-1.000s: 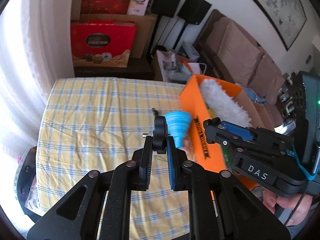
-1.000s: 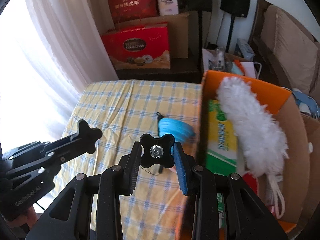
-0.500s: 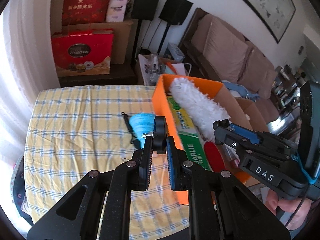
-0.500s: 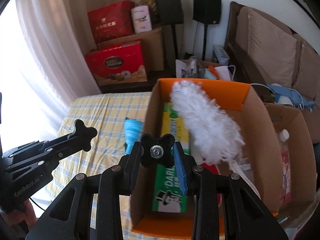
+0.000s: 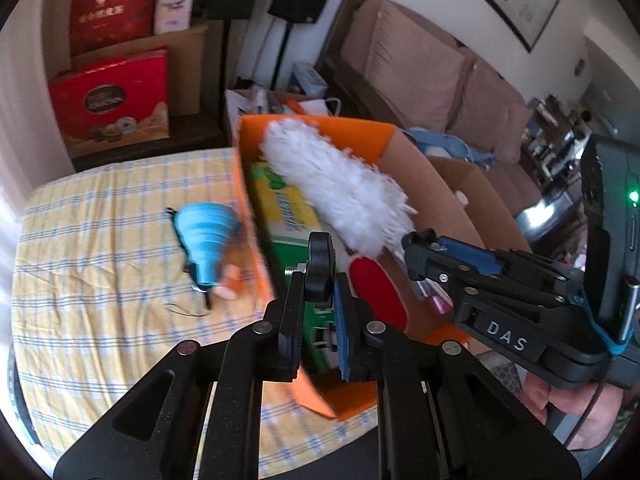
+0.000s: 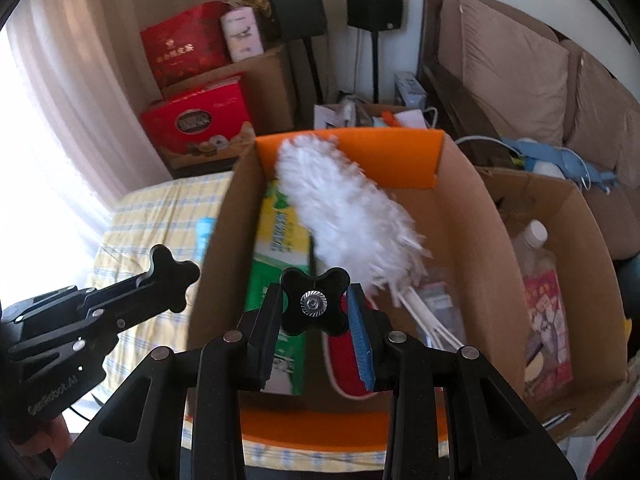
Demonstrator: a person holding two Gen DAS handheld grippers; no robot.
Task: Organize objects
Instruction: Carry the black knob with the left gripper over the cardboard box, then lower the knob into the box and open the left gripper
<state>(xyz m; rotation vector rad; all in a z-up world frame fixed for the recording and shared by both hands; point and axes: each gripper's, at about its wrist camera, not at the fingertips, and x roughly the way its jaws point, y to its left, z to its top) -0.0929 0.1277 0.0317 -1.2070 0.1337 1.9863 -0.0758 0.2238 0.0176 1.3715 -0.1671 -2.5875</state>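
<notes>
My left gripper [image 5: 318, 280] is shut on a black four-lobed knob [image 5: 320, 258], held edge-on, with a screw sticking out to the left. My right gripper [image 6: 315, 296] is shut on a second black knob [image 6: 314, 300], seen face-on. Both hang over the open orange cardboard box [image 6: 360, 152], which holds a white fluffy duster [image 6: 344, 208], a green and yellow carton [image 6: 280, 236] and a red flat item [image 5: 376, 288]. A blue collapsible funnel [image 5: 206, 232] lies on the yellow checked tablecloth [image 5: 100, 240], left of the box. The left view shows the right gripper [image 5: 418, 240] over the box's right side.
A second brown cardboard box [image 6: 580, 232] with a plastic bottle [image 6: 534, 256] stands to the right. Red gift boxes [image 5: 112, 96], speakers on stands [image 6: 374, 0] and a brown sofa [image 6: 520, 64] are behind the table. A hand [image 5: 568, 408] holds the right gripper's handle.
Both grippers have travelled right, from above the tablecloth and funnel to above the open box. Each keeps its knob. The funnel now lies off to the left.
</notes>
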